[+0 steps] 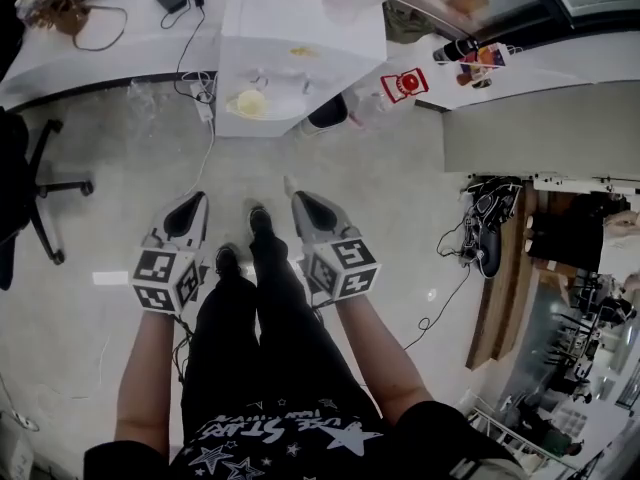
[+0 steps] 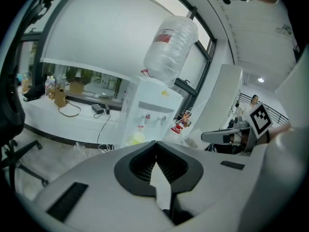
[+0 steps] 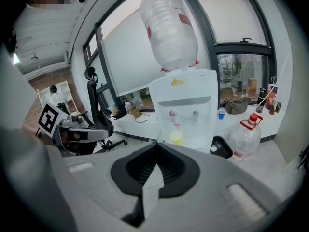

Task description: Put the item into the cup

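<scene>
Not yet begun, I judge; the grey left gripper (image 1: 193, 205) and right gripper (image 1: 302, 203) are both closed tip to tip on nothing; what looks like a small yellow cup (image 3: 175, 137) sits well ahead of the fingertips in the tall white water dispenser (image 3: 186, 105); no item shows; next calls for stepping closer.

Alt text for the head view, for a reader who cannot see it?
Looking down, a standing person holds the left gripper and right gripper side by side, tongs closed and empty, pointing at a white water dispenser ahead. A yellowish cup sits in its recess; an office chair stands at left.
</scene>
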Action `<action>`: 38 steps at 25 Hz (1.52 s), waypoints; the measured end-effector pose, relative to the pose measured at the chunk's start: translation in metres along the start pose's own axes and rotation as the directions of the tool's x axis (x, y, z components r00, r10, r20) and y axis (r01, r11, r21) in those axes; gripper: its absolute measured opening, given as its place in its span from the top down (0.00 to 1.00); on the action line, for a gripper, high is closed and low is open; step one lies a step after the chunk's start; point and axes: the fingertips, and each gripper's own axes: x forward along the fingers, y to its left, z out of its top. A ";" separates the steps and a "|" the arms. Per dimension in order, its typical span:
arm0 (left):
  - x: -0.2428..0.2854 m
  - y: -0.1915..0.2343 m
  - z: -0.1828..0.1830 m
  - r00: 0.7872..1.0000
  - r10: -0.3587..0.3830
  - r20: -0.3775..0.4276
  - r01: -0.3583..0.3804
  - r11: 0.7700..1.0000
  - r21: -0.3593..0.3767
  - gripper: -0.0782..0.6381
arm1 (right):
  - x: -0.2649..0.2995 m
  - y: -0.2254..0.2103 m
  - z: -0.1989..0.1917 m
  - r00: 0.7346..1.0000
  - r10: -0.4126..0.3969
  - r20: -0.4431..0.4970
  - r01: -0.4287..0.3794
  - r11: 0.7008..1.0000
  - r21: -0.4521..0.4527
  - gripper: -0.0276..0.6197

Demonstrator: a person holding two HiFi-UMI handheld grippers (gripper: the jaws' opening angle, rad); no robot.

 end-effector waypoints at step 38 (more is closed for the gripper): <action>0.152 0.143 -0.029 0.969 0.246 0.027 -0.241 0.964 -0.115 0.88 | 0.279 -0.067 0.006 0.971 0.218 -0.096 -0.226 0.970 -0.092 0.96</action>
